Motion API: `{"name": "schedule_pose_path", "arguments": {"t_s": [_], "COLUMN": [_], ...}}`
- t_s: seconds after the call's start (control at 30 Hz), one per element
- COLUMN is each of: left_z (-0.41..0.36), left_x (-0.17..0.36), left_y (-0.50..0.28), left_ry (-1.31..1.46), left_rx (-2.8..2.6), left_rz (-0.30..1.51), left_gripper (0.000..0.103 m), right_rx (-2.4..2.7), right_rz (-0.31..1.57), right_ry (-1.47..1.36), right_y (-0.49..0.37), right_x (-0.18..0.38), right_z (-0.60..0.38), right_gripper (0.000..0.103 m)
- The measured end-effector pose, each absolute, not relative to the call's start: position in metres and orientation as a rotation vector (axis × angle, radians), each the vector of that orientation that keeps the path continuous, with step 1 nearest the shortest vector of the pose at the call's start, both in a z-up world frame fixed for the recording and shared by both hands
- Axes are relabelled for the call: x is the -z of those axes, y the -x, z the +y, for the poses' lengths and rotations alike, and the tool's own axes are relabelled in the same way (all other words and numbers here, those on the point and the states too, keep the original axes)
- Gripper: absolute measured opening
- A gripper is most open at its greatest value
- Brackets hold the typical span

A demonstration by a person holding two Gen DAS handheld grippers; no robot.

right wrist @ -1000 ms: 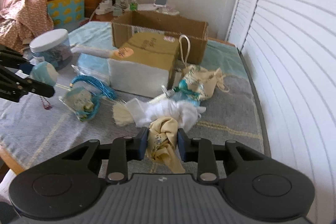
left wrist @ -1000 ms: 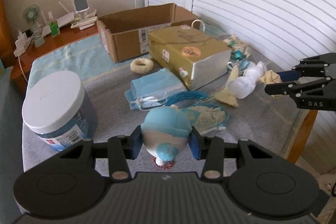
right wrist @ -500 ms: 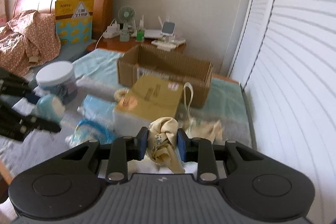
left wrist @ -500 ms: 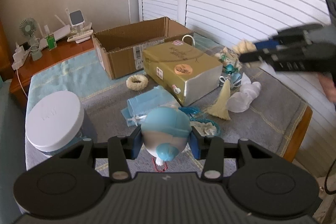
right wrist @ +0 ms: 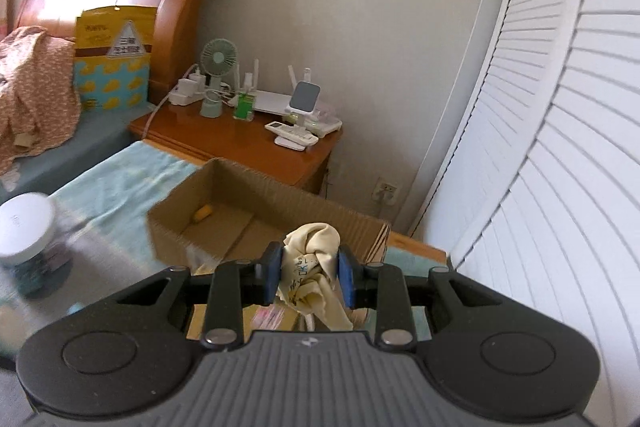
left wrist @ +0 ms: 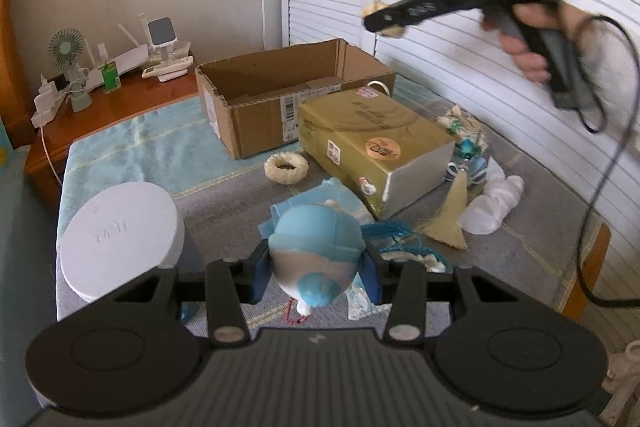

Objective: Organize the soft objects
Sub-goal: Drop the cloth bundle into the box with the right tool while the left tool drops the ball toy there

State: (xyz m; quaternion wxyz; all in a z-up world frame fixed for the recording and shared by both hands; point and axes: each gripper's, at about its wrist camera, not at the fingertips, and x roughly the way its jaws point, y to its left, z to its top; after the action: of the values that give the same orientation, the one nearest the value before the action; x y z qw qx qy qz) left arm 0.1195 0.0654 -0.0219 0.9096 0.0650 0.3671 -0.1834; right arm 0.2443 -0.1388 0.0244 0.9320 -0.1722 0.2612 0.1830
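My left gripper [left wrist: 316,269] is shut on a blue and white plush toy [left wrist: 316,251], held above the grey towel. My right gripper [right wrist: 308,277] is shut on a cream cloth [right wrist: 314,267] and holds it high above the near wall of the open cardboard box [right wrist: 224,215]. In the left wrist view the right gripper [left wrist: 384,21] hovers well above the cardboard box [left wrist: 288,95]. A small yellow item [right wrist: 202,214] lies inside the box. White socks [left wrist: 494,201], a cream ring [left wrist: 286,169] and blue cloths [left wrist: 304,203] lie on the towel.
A gold carton [left wrist: 372,143] lies in front of the cardboard box. A white-lidded jar [left wrist: 118,241] stands at the left. A wooden nightstand [right wrist: 240,143] with a fan and gadgets stands behind. White louvred doors [right wrist: 560,147] run along the right. A bed [right wrist: 36,107] is at the left.
My right gripper has lifted the cream cloth off the towel and carried it up and over toward the cardboard box. My left gripper has risen a little with the plush toy.
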Motion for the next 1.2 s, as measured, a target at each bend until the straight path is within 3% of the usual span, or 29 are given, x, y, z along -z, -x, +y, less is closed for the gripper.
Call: {"name": "schedule_pose_path", "arguments": {"t_s": [0.13,0.2,0.27,0.4,0.87,1.2], "left_z": [0.065,0.064,0.062,0.060,0.040,0.023], "left_x": [0.021,0.022,0.022,0.021,-0.009,-0.030], "left_y": [-0.125,-0.127,-0.128,-0.129,-0.159,-0.264], "left_ry": [-0.119,-0.116,-0.120,-0.135,-0.196,-0.170], "left_rx": [0.368,0.364,0.363,0.366,0.353,0.266], "left_rz": [0.761,0.763,0.765,0.768,0.731,0.727], "left_gripper": [0.044,0.044,0.044,0.044,0.044,0.045], "right_rx": [-0.357,-0.335,-0.321,-0.325,-0.254,-0.276], "right_rz": [0.566,0.576,0.571,0.590,0.651,0.693], "right_ry": [0.351,0.338,0.319,0.268,0.186,0.147], "right_y": [-0.281,-0.291,-0.294,-0.280,-0.168,-0.122], "right_x": [-0.014,-0.007,-0.003,-0.001,0.015,0.037], "right_z": [-0.135,-0.135,-0.137,-0.144,-0.163,-0.177], "right_gripper": [0.040,0.075,0.087,0.101,0.103,0.103]}}
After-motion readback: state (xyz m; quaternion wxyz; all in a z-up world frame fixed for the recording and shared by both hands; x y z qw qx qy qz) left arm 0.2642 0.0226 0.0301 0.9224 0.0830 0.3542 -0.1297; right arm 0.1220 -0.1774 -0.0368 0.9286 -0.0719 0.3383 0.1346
